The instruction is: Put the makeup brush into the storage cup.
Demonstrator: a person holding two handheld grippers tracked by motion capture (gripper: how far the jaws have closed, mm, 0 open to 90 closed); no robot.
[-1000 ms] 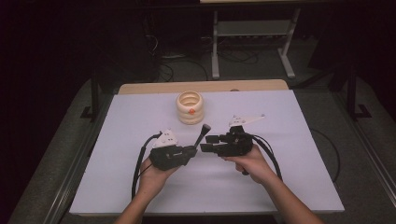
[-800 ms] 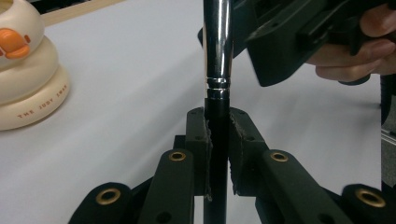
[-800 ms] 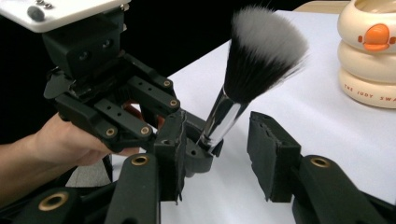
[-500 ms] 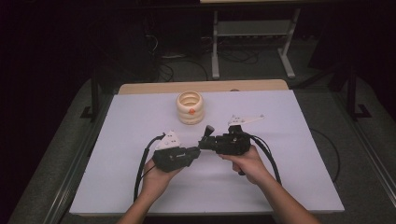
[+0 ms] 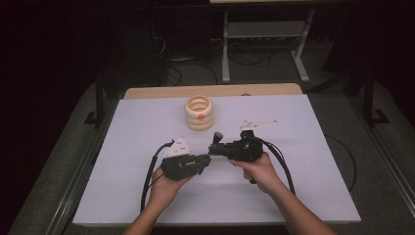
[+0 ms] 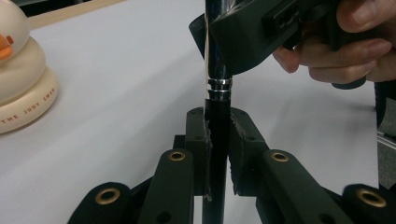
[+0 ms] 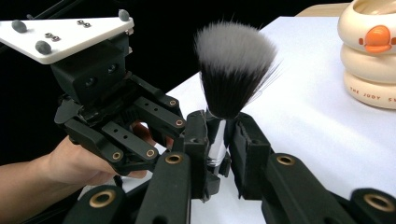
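On white table [image 5: 313,196] | one brush [image 7: 233,74], both tools clamp it: left tool [image 6: 217,154], right tool [image 7: 217,154] | one duck holder [image 5: 199,112]

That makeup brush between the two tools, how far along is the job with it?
Done: the makeup brush is off the table, clamped by both tools. In hand: the left tool grips the black handle while the right tool, whose jaws have just been closing, holds the silver collar under the bristles. Left, probably: carrying it to the duck-faced holder.

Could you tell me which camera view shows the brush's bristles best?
The right gripper view: the brush bristles fan out above that claw. The left gripper view gives just the handle; the high view, a small dark tip.
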